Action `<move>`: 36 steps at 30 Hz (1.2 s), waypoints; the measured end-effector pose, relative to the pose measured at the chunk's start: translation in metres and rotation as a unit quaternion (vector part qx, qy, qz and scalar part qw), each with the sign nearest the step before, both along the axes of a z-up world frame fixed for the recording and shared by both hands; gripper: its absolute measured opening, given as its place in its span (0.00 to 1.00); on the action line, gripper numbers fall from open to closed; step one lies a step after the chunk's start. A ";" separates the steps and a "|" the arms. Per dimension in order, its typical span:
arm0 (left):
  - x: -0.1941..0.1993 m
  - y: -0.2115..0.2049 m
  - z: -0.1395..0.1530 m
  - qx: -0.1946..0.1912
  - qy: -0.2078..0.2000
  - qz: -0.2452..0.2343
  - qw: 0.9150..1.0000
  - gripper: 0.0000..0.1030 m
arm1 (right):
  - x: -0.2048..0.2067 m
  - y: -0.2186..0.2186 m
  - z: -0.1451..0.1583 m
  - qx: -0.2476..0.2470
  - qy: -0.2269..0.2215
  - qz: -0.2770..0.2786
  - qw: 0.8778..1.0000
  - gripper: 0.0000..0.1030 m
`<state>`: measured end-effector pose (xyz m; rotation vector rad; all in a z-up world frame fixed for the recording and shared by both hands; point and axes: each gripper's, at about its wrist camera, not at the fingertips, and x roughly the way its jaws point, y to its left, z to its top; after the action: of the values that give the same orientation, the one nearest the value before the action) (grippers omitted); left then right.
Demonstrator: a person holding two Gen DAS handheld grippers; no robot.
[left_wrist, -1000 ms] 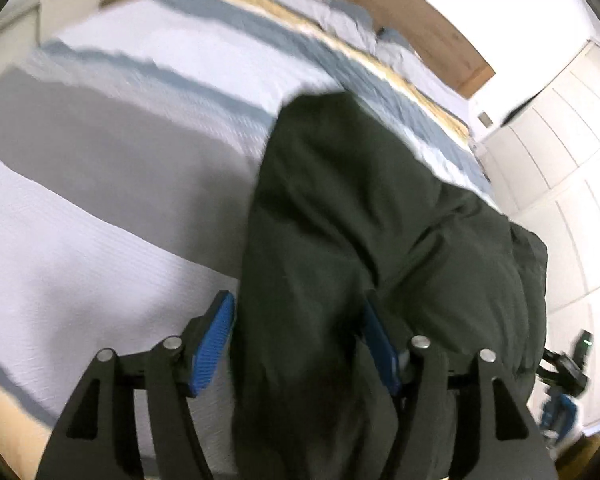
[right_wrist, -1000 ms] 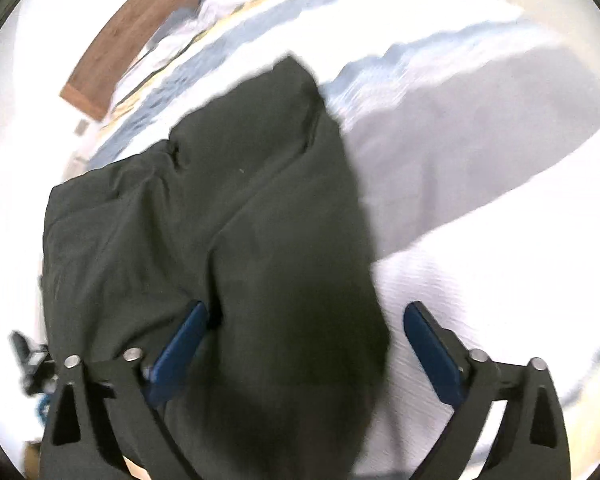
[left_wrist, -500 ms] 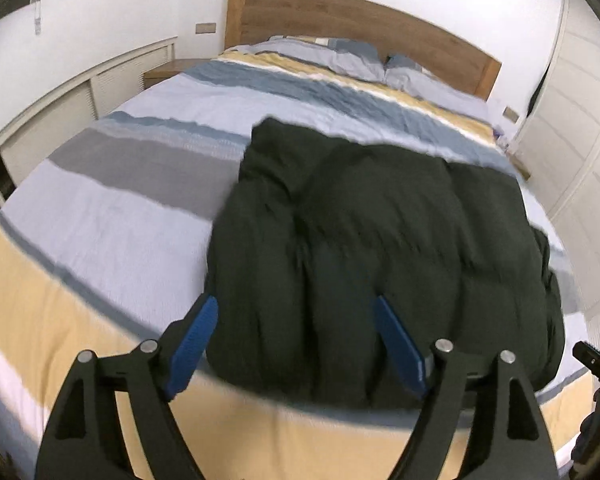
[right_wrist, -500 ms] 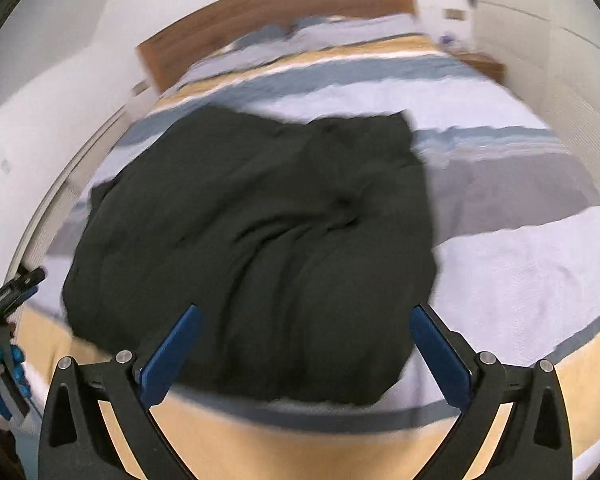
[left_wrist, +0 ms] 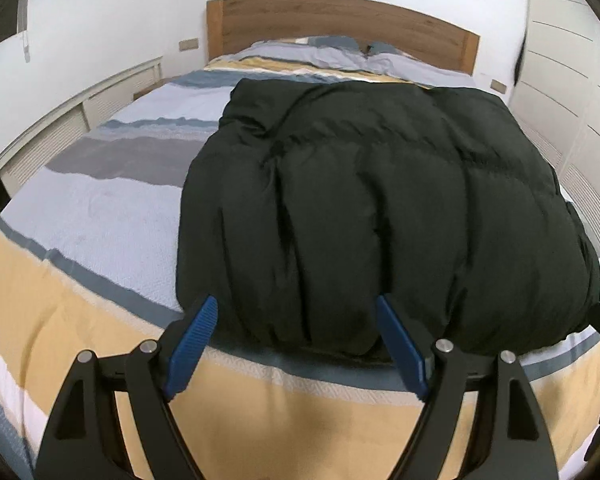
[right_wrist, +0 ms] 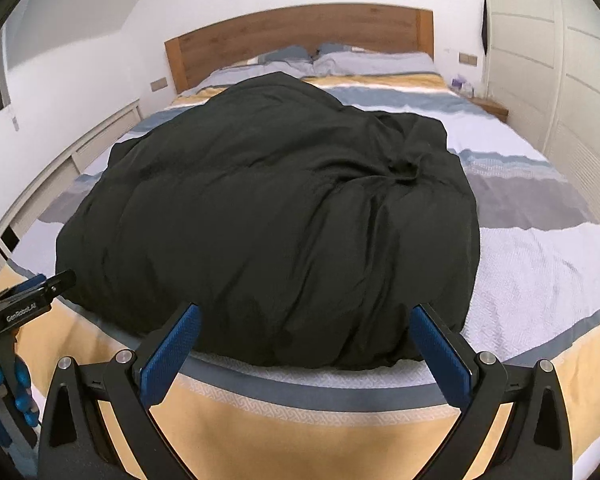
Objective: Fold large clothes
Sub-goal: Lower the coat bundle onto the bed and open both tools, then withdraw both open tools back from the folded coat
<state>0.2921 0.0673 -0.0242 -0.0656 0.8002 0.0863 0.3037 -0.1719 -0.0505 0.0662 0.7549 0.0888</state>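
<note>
You face a bed with a striped cover, and a black puffy coat lies on it in a thick, rounded bundle, filling the middle of both views from 9 to 3 o'clock. Your left gripper hovers over the yellow stripe at 6 o'clock, just short of the coat's near edge, its blue jaws spread wide and holding nothing. Your right gripper hovers the same way, jaws spread and empty, apart from the cloth. The coat looks already doubled over on itself, so at least one fold seems done; it is still bulky and uneven, and a further fold or a smoothing of the edges probably remains. The left view shows the quilted seams running across the coat and its squared far edge near the pillows at 12 o'clock, plus bare cover at 9 o'clock. The right view instead shows a puckered knot of creases at 1 o'clock, a nightstand at 2 o'clock, and your left gripper at 8 o'clock. The wooden headboard shows in both.
</note>
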 end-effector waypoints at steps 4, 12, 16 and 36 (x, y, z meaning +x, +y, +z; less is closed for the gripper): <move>0.002 -0.005 -0.007 -0.004 -0.023 -0.012 1.000 0.78 | -0.004 0.005 -0.008 -0.008 -0.015 0.004 1.000 0.99; -0.001 -0.002 -0.017 -0.013 -0.046 -0.022 0.999 0.78 | -0.010 0.004 -0.022 -0.007 -0.030 0.020 0.999 0.99; -0.005 -0.004 -0.020 -0.011 -0.053 -0.029 0.998 0.78 | -0.012 0.003 -0.028 -0.001 -0.035 0.020 0.999 0.99; -0.109 -0.018 0.042 0.003 -0.094 -0.047 0.994 0.78 | -0.090 0.005 0.019 -0.016 -0.061 -0.014 0.998 0.99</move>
<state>0.1833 0.0488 0.0176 -0.0297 0.6146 -0.0066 0.2136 -0.1672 -0.0311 0.0398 0.6325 0.0526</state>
